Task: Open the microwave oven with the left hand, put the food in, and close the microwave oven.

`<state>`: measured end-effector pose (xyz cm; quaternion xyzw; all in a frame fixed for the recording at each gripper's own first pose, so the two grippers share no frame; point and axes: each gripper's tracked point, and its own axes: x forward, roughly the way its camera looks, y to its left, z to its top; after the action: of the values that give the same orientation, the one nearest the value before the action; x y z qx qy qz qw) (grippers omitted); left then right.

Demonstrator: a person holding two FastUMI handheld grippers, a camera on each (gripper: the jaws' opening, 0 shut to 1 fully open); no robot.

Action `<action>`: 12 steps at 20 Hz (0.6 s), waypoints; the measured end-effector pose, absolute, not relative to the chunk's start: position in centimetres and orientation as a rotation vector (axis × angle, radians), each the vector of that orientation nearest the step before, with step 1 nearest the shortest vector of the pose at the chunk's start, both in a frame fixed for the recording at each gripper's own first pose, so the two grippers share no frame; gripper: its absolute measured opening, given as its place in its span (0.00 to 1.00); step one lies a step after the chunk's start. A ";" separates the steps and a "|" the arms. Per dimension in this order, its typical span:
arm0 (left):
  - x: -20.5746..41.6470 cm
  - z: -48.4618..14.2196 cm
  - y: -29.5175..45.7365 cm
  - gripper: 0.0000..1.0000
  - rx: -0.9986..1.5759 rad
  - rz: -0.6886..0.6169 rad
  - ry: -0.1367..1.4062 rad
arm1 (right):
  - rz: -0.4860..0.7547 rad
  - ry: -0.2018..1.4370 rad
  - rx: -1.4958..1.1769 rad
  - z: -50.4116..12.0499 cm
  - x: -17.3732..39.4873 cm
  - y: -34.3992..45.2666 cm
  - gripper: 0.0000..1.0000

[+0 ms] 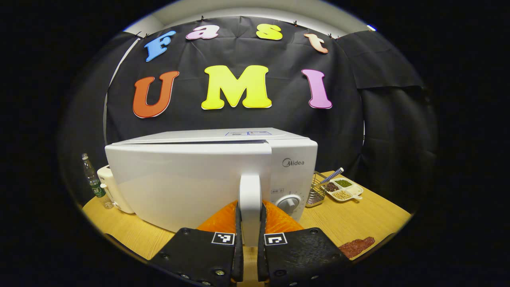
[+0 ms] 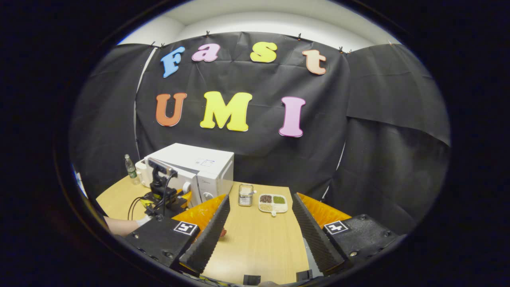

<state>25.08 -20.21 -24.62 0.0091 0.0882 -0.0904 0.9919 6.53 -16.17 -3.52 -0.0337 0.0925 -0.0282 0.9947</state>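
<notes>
Microwave oven (image 1: pixel 191 179): white, standing on the wooden counter (image 1: pixel 358 219) straight ahead of the left claw; door looks closed or only just cracked, I cannot tell which
Door handle (image 1: pixel 250 203): upright white bar at the door's right edge, sitting between the left claw's two fingers
Left claw (image 1: pixel 250 243): pressed together on the door handle, one finger on each side of it; in the right gripper view it shows (image 2: pixel 181 194) at the oven's front, off to the left of the right claw, with a sleeve behind it
Right claw (image 2: pixel 259 239): spread wide, pinching nothing, hovering over bare counter well apart from the oven
Food: a reddish-brown piece (image 1: pixel 356 246) lies on the counter to the right of the left claw and near it, possibly the item to go in; I cannot tell for sure
Step in hand: opening the door, first part of the task; grip looks made, swing not yet evident
Next move calls for: pulling the handle back toward the left claw in an arc about the hinge on the far left, keeping the pinch firm so the bar does not slip
Farther out: a divided dish of beans (image 1: pixel 344 189) and a wire basket (image 1: pixel 316 191) beyond the claw to the right; a bottle (image 1: pixel 93 181) far left beside the oven
</notes>
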 end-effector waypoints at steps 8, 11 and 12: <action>17.4 -24.9 -14.1 0.24 0.107 -0.155 0.207 | 0.006 0.183 -0.054 -4.5 5.1 -10.7 0.92; 17.0 -25.1 -11.8 0.94 0.049 -0.123 0.240 | 0.013 0.177 -0.052 -4.3 4.2 -9.6 0.92; 16.7 -25.2 -11.7 0.96 0.018 -0.129 0.260 | 0.011 0.176 -0.051 -4.4 3.9 -9.4 1.00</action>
<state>16.75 -11.67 -25.25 0.0089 0.1293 -0.0640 0.9895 3.90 -9.42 -4.35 -0.0255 0.0880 0.0056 0.9958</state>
